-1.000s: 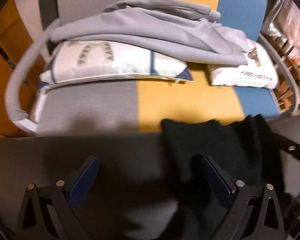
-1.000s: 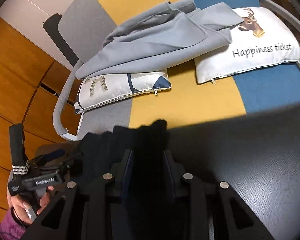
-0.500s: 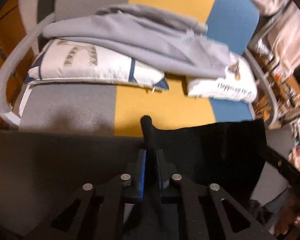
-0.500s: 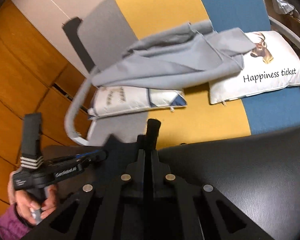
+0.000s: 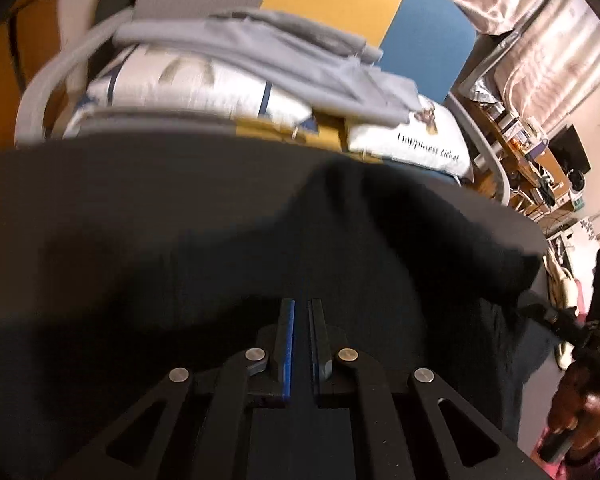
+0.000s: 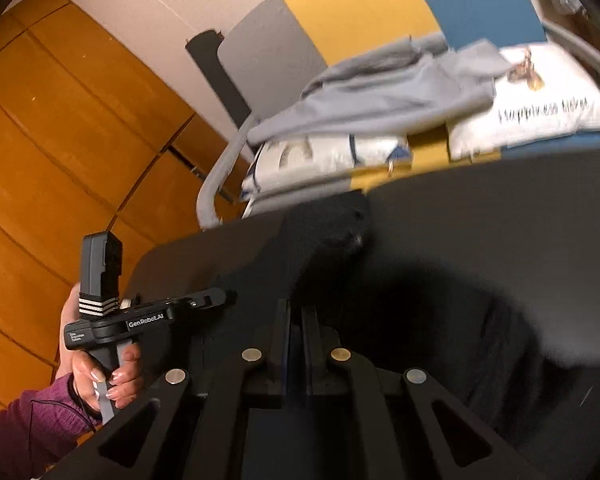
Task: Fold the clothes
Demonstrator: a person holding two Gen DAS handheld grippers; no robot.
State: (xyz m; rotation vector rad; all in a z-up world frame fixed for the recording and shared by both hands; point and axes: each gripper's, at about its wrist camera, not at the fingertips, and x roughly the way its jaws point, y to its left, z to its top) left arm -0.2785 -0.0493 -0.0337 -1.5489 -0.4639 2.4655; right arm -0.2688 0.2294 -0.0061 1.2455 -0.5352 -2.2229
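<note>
- Black garment (image 5: 400,240) lies on the dark surface (image 5: 120,200) ahead of both tools, its long axis running across from left tool (image 5: 301,312) to right tool (image 6: 296,312).
- Left tool's jaws are pinched narrow on the garment's edge.
- Right tool likewise clamps the cloth.
- Grey hoodie (image 6: 380,96) drapes the sofa's cushions beyond.
</note>
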